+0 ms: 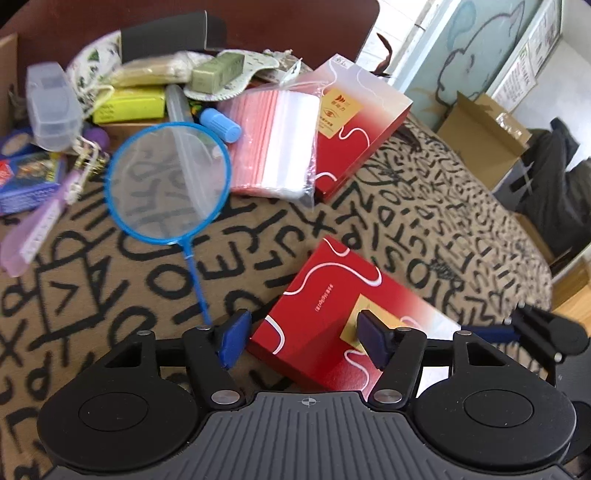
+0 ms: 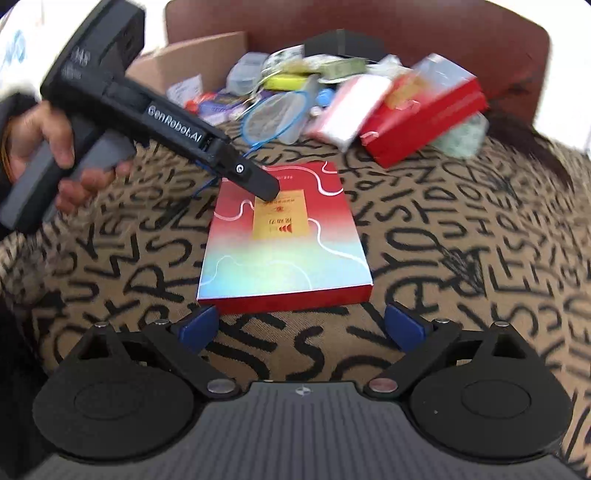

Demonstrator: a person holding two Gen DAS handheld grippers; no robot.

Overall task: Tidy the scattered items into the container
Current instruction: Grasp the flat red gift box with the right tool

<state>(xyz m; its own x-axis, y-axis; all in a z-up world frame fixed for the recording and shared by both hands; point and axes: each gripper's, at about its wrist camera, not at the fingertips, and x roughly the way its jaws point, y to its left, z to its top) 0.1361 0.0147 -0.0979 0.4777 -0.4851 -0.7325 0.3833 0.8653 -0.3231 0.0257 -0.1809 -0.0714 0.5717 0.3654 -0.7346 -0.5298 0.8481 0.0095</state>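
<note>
Nearest the right wrist cam, the right gripper [image 2: 301,325] hangs w/ jaws spread wide, nothing between them, just short of the near edge of a flat red box [image 2: 284,236] lying on the bench [image 2: 461,240], which wears a tan cloth w/ black lettering. Box lid fades red to pale blue, gold label in the middle. On that label the left gripper [image 2: 267,190] comes in from the left, its tip touching or just above the lid; can't tell which. From its own cam the left gripper [image 1: 303,338] is open too, one blue pad [image 1: 232,341] off the box's left edge, the other over the gold label, holding nothing. A person's hand [image 2: 55,147] grips its handle.

Beyond the box, a blue round net [image 1: 168,184] on a thin blue handle lies flat, handle pointing back toward the left gripper. Just right of the net sits a clear bag of pink sheets [image 1: 275,144], leaning on a second red box [image 1: 354,125]. Left of the net: a purple transparent piece [image 1: 33,229] and a blue packet [image 1: 26,181].

Farthest back, a cardboard container [image 2: 192,62] w/ a jumble beside it: clear plastic case [image 1: 51,103], yellow-green packet [image 1: 129,105], olive block [image 1: 218,72], blue-capped tube [image 1: 219,125], patterned cloth pouch [image 1: 94,61]. A brown chair back [image 2: 406,26] rises behind.
</note>
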